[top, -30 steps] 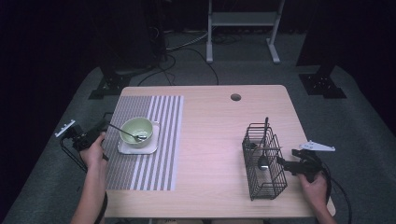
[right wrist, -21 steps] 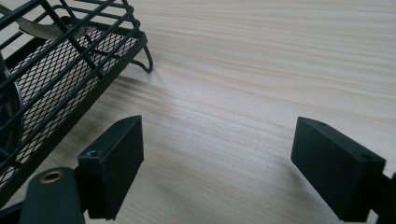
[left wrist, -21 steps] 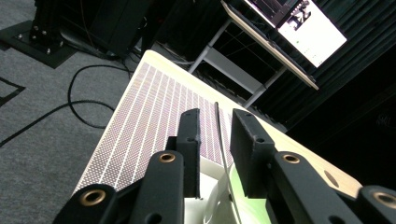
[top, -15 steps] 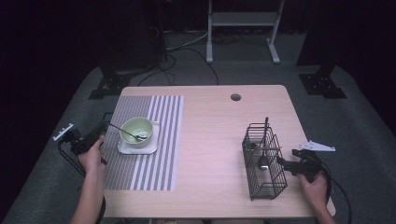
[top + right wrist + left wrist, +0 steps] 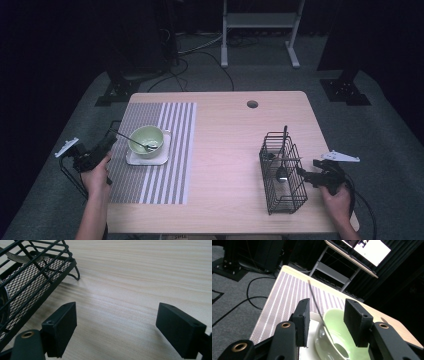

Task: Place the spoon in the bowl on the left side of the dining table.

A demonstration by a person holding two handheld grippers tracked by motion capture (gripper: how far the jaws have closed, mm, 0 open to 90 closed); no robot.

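A pale green bowl (image 5: 147, 138) sits on a small white square plate (image 5: 145, 159) on the striped placemat (image 5: 170, 150). A thin spoon (image 5: 131, 138) leans in it, handle pointing left. My left gripper (image 5: 109, 144) is just left of the bowl at the mat's edge. Its jaws have just been opening. In the left gripper view the spoon handle (image 5: 314, 297) runs between the pads of the left gripper (image 5: 327, 312) without touching them, above the bowl (image 5: 337, 332). My right gripper (image 5: 305, 174) stands open beside the black wire basket (image 5: 282, 172), with bare tabletop between the jaws of that gripper (image 5: 116, 322).
The wire basket (image 5: 27, 277) holds a few dark utensils (image 5: 281, 165) standing upright. A round cable hole (image 5: 252, 104) lies near the table's far edge. Bare wood stretches between mat and basket. Stands and cables sit on the floor behind.
My left gripper's jaws have opened off the spoon handle and the hand has drawn back a little from the bowl. The right gripper has stayed where it was.
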